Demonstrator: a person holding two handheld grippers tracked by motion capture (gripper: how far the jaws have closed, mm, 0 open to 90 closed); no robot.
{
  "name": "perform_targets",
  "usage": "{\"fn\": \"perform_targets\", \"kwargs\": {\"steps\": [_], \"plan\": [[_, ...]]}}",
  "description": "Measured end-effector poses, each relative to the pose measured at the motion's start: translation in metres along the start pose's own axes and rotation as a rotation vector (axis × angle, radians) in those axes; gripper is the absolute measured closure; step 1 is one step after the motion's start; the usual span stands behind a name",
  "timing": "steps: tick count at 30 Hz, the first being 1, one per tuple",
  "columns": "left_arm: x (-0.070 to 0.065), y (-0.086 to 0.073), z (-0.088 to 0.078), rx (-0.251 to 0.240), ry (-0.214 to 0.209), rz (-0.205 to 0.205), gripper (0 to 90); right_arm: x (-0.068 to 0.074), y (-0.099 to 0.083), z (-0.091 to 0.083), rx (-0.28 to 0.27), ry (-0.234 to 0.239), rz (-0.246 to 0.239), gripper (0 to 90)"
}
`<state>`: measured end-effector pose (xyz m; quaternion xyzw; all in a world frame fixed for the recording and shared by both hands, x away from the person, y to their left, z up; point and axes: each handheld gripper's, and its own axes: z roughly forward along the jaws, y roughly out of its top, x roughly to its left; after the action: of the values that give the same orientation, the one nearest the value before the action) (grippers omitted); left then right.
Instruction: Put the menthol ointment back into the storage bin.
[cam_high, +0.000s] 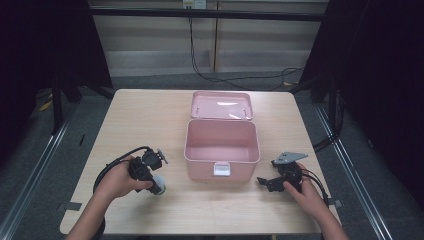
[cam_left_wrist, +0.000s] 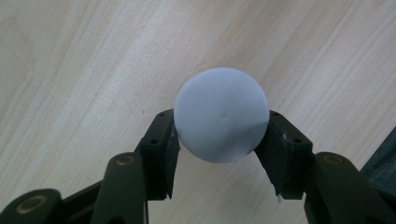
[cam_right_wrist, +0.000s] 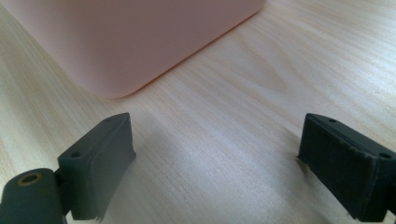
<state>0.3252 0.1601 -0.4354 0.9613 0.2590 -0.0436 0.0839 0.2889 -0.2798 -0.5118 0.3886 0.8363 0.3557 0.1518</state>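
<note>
A pale round cap (cam_left_wrist: 221, 120) is clamped by the left gripper (cam_high: 150, 175) at the pink box's (cam_high: 222, 141) eight o'clock; the right gripper's (cam_right_wrist: 215, 163) jaws are held wide.

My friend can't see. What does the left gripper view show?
The left gripper squeezes a round pale grey cap between its two black jaws, seen from above. Under it lies the light wooden table.

An open pink box (cam_high: 222, 148) sits mid-table (cam_high: 150, 115), its lid (cam_high: 221, 105) tipped back. The left gripper (cam_high: 156, 182) holds a white cylinder (cam_high: 159, 185); the right gripper (cam_high: 265, 181) rests right of the box.
</note>
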Motion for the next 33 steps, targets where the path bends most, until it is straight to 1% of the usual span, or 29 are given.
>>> {"fn": "perform_targets", "kwargs": {"steps": [6, 8, 9, 12, 13, 15, 16, 18, 19, 20, 22, 26, 27, 31, 32, 33], "plan": [[-0.002, 0.004, -0.001, 0.004, 0.009, 0.007, 50.8, 0.0, 0.0, 0.0, 0.0, 0.0, 0.0, 9.5], [-0.002, 0.005, -0.003, 0.013, -0.004, 0.003, 50.9, 0.0, 0.0, 0.0, -0.001, 0.001, -0.001, 9.6], [-0.002, 0.005, -0.003, 0.013, -0.004, 0.003, 50.9, 0.0, 0.0, 0.0, -0.001, 0.001, -0.001, 9.6], [-0.003, 0.007, -0.011, 0.01, -0.004, -0.009, 50.9, 0.0, 0.0, 0.0, 0.0, 0.0, 0.0, 9.6], [-0.003, 0.007, -0.011, 0.01, -0.004, -0.009, 50.9, 0.0, 0.0, 0.0, 0.0, 0.0, 0.0, 9.6], [-0.003, 0.008, -0.019, 0.005, -0.004, -0.009, 50.9, 0.0, 0.0, 0.0, -0.001, 0.001, -0.001, 9.6], [-0.003, 0.008, -0.019, 0.005, -0.004, -0.009, 50.9, 0.0, 0.0, 0.0, -0.001, 0.001, -0.001, 9.6], [-0.003, 0.01, -0.025, 0.002, -0.006, -0.012, 50.9, 0.0, 0.0, 0.0, 0.0, 0.0, 0.0, 9.6], [-0.004, 0.012, -0.032, 0.0, -0.006, -0.014, 50.9, 0.0, 0.0, 0.0, 0.0, 0.0, 0.0, 9.6], [-0.004, 0.012, -0.032, 0.0, -0.006, -0.014, 50.9, 0.0, 0.0, 0.0, 0.0, 0.001, 0.0, 9.6], [-0.004, 0.014, -0.04, 0.005, -0.007, -0.012, 50.9, 0.0, 0.0, 0.0, 0.0, 0.001, 0.0, 9.6], [-0.004, 0.021, -0.059, -0.007, -0.008, -0.013, 50.9, 0.0, 0.0, 0.0, 0.0, 0.0, 0.0, 9.6], [-0.004, 0.021, -0.059, -0.007, -0.008, -0.013, 50.9, 0.0, 0.0, 0.0, 0.0, 0.0, 0.0, 9.6], [-0.005, 0.027, -0.072, -0.007, -0.007, -0.006, 50.9, 0.0, 0.0, 0.0, 0.0, 0.0, 0.0, 9.6], [-0.006, 0.03, -0.078, -0.009, -0.003, -0.007, 50.9, 0.0, 0.0, 0.0, 0.0, 0.0, 0.0, 9.6], [-0.006, 0.03, -0.078, -0.009, -0.003, -0.007, 50.9, 0.0, 0.0, 0.0, 0.0, 0.0, 0.0, 9.6]]}}
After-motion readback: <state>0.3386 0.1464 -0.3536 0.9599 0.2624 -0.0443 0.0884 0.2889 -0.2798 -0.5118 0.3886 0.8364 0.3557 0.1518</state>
